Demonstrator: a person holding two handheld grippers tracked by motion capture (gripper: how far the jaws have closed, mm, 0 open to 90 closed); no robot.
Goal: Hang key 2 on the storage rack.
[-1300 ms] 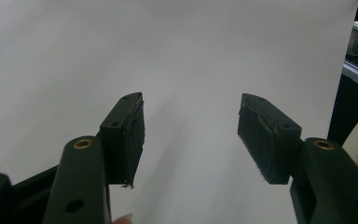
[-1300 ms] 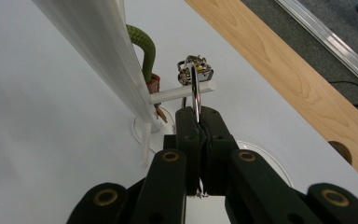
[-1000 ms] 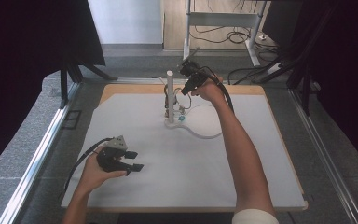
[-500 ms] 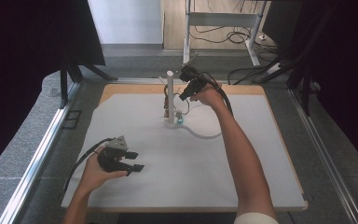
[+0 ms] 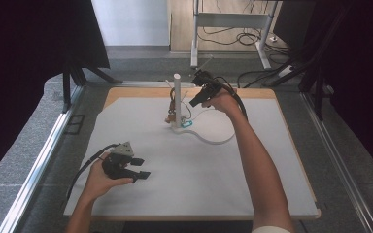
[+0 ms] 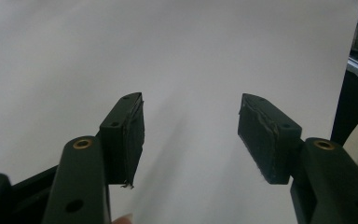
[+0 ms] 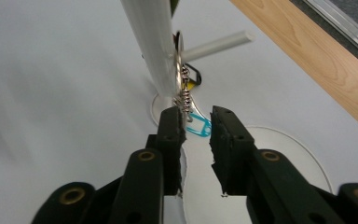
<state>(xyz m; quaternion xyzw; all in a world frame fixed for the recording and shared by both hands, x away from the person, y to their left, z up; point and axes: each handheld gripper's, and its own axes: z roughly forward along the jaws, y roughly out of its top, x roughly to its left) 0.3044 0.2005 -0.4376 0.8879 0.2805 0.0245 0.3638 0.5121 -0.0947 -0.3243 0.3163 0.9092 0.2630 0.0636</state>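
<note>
As the right gripper (image 7: pixel 196 122) fingers had just been parting, empty, beside the keychain (image 7: pixel 185 91) on the post (image 7: pixel 151 42), withdrawal should be straight, avoiding snags; left gripper (image 6: pixel 191 130) fingers stood wide, empty.

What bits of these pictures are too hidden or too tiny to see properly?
- High view: the little things hanging on the white post are too small to name; one blue clip shows.
- Right gripper view: the post's top is cut off by the upper edge, and the dark and yellow piece is half hidden behind the chain.
- Left gripper view: the table's far side is cut off past the white sheet.
</note>
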